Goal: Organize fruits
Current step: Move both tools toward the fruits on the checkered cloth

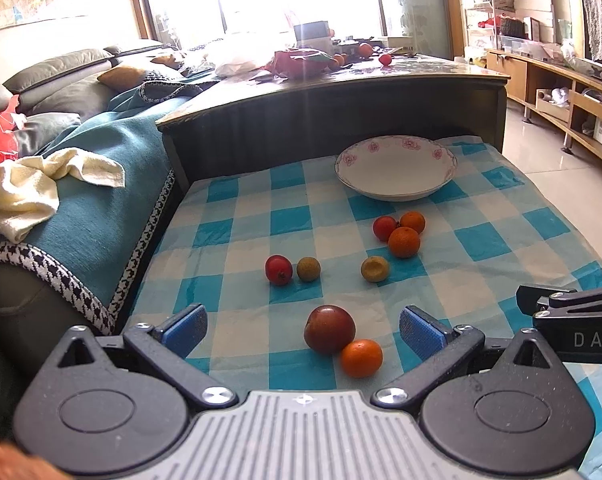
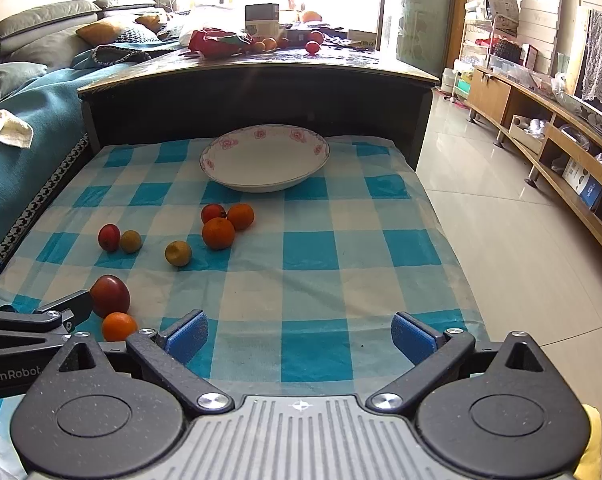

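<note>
An empty white bowl point(image 1: 397, 168) point(image 2: 266, 159) with pink flowers stands at the far end of the checked cloth. Several small fruits lie loose in front of it. A dark red plum point(image 1: 329, 329) point(image 2: 110, 295) touches a small orange point(image 1: 361, 358) point(image 2: 118, 326) near the front. My left gripper point(image 1: 303, 330) is open, its blue pads either side of that pair without touching. Farther off lie a red fruit point(image 1: 278, 269), two yellowish fruits point(image 1: 308, 269) point(image 1: 375, 268) and a cluster of two oranges point(image 1: 404, 242) with a red fruit point(image 1: 384, 227). My right gripper point(image 2: 300, 338) stands open over bare cloth.
The blue-and-white cloth point(image 2: 333, 248) covers a low table. Behind it rises a dark cabinet point(image 2: 257, 96) with clutter on top. A sofa with a teal throw point(image 1: 101, 184) and a cream towel point(image 1: 33, 188) is on the left. Tiled floor point(image 2: 501, 240) and wooden shelving lie on the right.
</note>
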Demonstrator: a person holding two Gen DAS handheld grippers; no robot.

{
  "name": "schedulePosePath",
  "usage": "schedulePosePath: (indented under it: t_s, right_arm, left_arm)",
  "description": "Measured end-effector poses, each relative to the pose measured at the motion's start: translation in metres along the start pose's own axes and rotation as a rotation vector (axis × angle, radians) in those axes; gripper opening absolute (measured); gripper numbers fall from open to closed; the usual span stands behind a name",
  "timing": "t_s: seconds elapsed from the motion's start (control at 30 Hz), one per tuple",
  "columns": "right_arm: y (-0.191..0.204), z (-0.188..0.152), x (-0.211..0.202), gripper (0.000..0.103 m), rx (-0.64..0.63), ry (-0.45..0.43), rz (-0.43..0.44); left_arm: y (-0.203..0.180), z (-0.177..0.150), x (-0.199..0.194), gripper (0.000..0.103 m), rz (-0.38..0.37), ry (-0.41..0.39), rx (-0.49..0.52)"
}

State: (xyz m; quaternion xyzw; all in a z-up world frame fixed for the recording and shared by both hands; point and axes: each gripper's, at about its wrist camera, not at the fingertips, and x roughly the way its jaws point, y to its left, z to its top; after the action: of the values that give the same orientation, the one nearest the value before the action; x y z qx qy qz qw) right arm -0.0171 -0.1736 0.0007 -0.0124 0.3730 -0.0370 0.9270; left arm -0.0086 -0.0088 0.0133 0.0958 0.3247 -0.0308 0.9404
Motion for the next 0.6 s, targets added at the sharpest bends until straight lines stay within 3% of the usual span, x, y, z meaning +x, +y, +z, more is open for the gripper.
schedulePosePath:
  t_s: [0.4, 0.6]
  right_arm:
    - [0.007, 0.017, -0.003, 0.091, 0.001, -0.023, 0.017]
    - [0.022, 0.019, 0.014, 0.091, -0.064, -0.017, 0.041]
  left_arm:
    - [0.012, 0.008, -0.004, 0.103, -0.012, -0.105, 0.034]
    - [0.027, 0.003, 0.020, 0.103, -0.054, -0.061, 0.056]
